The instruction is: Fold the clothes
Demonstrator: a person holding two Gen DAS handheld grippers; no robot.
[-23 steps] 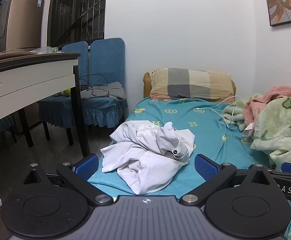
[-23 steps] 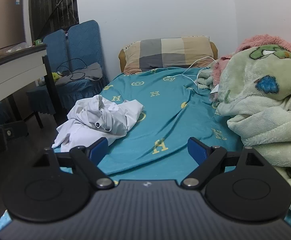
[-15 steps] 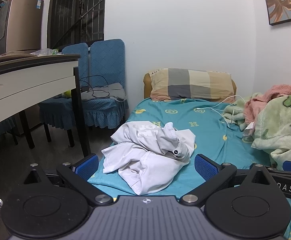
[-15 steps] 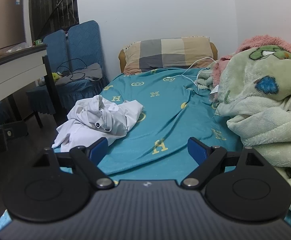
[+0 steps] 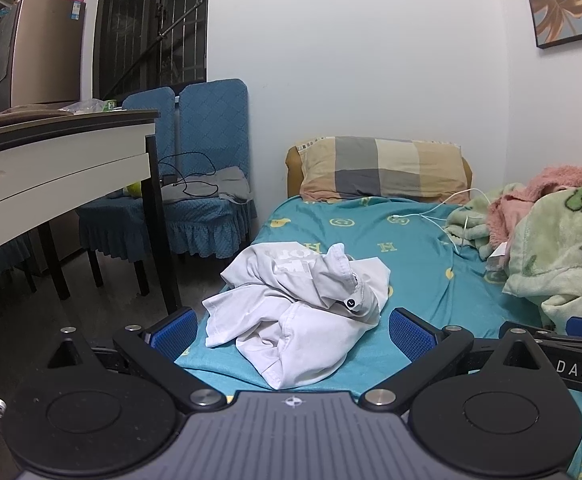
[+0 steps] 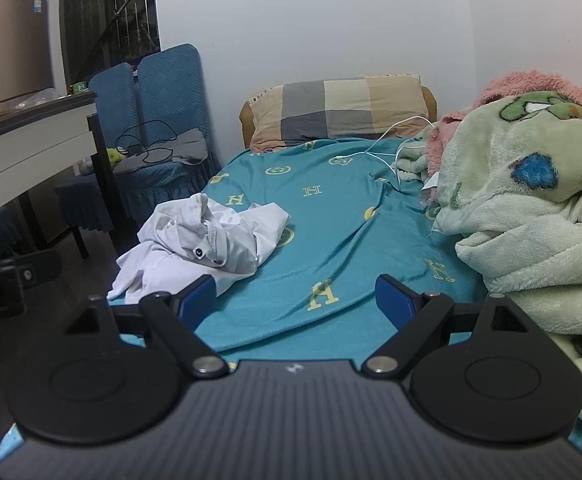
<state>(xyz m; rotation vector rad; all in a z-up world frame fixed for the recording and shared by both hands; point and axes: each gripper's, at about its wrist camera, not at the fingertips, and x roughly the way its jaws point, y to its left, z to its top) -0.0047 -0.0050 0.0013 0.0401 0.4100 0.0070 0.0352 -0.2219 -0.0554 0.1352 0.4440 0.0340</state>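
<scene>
Nothing has shifted since earlier: white garment (image 5: 303, 312) lies crumpled at twelve o'clock, soft, light, floppy; best pinched at an edge. Left gripper (image 5: 291, 328) and right gripper (image 6: 295, 300) jaws gape, empty.

Dim indoor light, cool cast; sharp centre, strong fisheye bending at edges, dark corners.

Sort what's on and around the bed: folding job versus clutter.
For the job: white shirt, left gripper, right gripper, both open.

Just lying about: pillow, green blanket, pink blanket, white cable, chairs.
</scene>
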